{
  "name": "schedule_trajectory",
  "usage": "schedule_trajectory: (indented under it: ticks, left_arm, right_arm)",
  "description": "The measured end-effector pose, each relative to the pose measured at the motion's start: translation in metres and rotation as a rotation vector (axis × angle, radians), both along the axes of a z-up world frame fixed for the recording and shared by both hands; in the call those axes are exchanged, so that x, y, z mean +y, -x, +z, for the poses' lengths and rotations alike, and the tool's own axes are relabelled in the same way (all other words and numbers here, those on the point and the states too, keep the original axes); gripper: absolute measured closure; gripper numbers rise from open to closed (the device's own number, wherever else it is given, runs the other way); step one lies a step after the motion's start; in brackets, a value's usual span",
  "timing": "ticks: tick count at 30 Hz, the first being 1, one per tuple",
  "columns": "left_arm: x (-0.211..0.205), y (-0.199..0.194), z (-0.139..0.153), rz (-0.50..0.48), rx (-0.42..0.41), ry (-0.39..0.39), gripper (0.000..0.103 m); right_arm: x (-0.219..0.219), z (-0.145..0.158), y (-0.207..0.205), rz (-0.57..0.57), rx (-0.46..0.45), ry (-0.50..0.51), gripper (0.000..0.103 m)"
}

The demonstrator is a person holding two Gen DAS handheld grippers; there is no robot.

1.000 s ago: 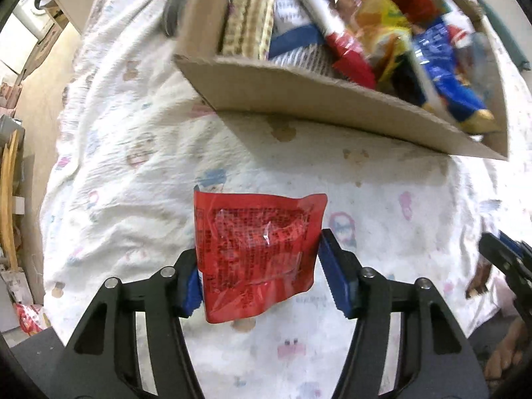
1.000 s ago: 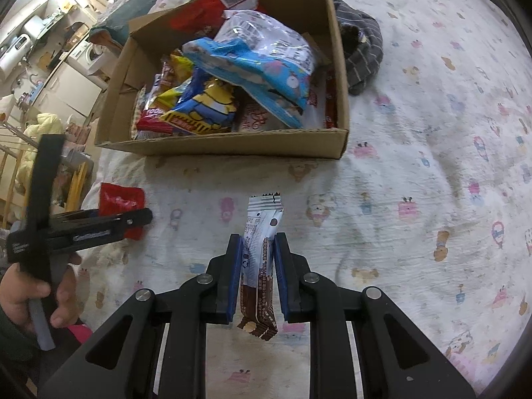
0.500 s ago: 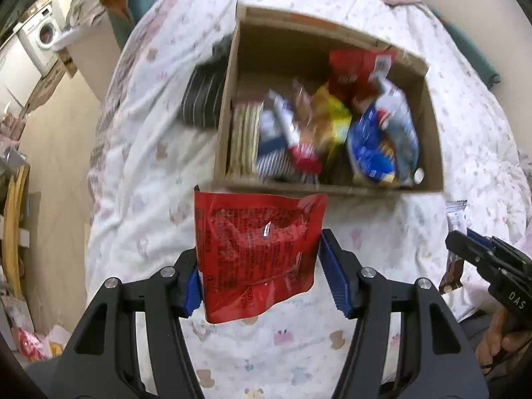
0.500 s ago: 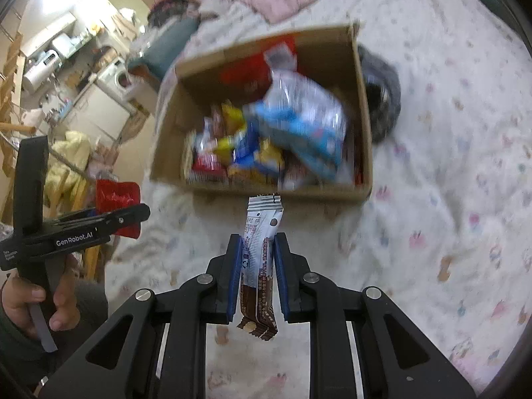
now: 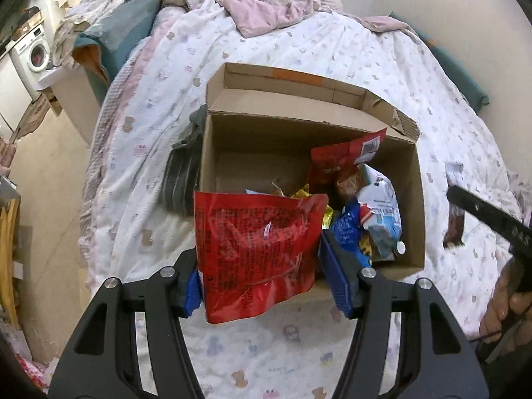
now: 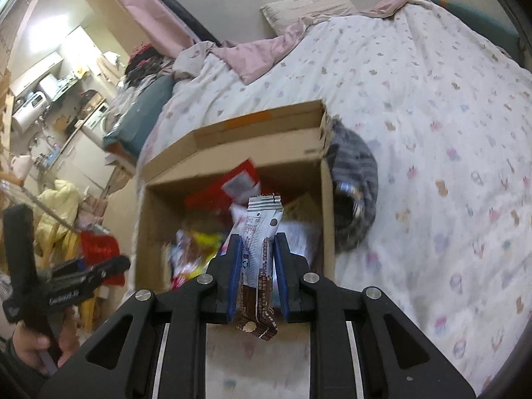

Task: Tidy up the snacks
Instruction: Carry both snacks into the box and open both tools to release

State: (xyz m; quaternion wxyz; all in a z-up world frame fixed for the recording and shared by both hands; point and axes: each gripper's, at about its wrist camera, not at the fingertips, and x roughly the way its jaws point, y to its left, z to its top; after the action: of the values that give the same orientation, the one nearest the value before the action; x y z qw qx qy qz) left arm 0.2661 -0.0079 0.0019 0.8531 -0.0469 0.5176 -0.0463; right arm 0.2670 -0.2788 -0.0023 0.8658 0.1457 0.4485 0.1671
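Left gripper (image 5: 262, 262) jaws wide, clamped on red pouch (image 5: 256, 249), right gripper (image 6: 256, 266) jaws narrow, pinching upright wafer bar (image 6: 261, 252); cardboard box (image 5: 415, 206) near rim just ahead of both, its left half bare inside.

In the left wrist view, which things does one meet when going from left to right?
Washing machine → striped grey cloth → red snack pouch held by the left gripper → blue snack bag in the cardboard box → right gripper holding the brown bar.
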Motion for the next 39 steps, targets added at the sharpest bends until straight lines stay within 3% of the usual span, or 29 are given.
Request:
schedule_trajectory:
  ticks: [7, 10, 14, 19, 23, 25, 26, 27, 37, 39]
  left_arm:
    - [-0.004, -0.014, -0.027, -0.015, 0.037, -0.024, 0.04]
    - [-0.007, -0.018, -0.027, -0.029, 0.026, -0.039, 0.029]
    - [-0.006, -0.02, -0.025, -0.033, 0.034, 0.012, 0.028]
    - [-0.007, -0.019, -0.022, -0.034, 0.002, -0.026, 0.028]
    - [-0.001, -0.019, -0.021, -0.011, 0.009, 0.013, 0.028]
    - [0.0, -0.018, -0.019, -0.003, -0.003, 0.009, 0.028]
    - [0.0, -0.017, -0.018, 0.0, -0.009, 0.002, 0.028]
    - [0.0, -0.016, -0.018, 0.0, -0.013, -0.002, 0.028]
    - [0.001, -0.003, -0.012, 0.012, -0.053, -0.018, 0.028]
    - [0.001, 0.003, -0.008, 0.015, -0.071, -0.006, 0.028]
  right_arm:
    - [0.0, -0.03, -0.015, -0.014, 0.007, 0.032, 0.083]
    - [0.006, -0.036, -0.023, -0.004, 0.009, 0.058, 0.082]
    - [0.006, -0.036, -0.028, -0.016, 0.008, 0.028, 0.079]
    - [0.008, -0.036, -0.029, -0.014, 0.007, 0.036, 0.079]
    - [0.005, -0.034, -0.027, -0.018, 0.011, 0.018, 0.078]
    - [0.004, -0.032, -0.025, -0.026, -0.001, 0.019, 0.068]
    - [0.003, -0.03, -0.025, -0.028, -0.01, 0.015, 0.041]
    - [0.0, -0.028, -0.023, -0.031, -0.024, -0.001, 0.022]
    - [-0.008, -0.013, -0.009, -0.041, -0.071, -0.053, 0.018]
    - [-0.005, -0.011, -0.002, -0.036, -0.072, -0.035, 0.012]
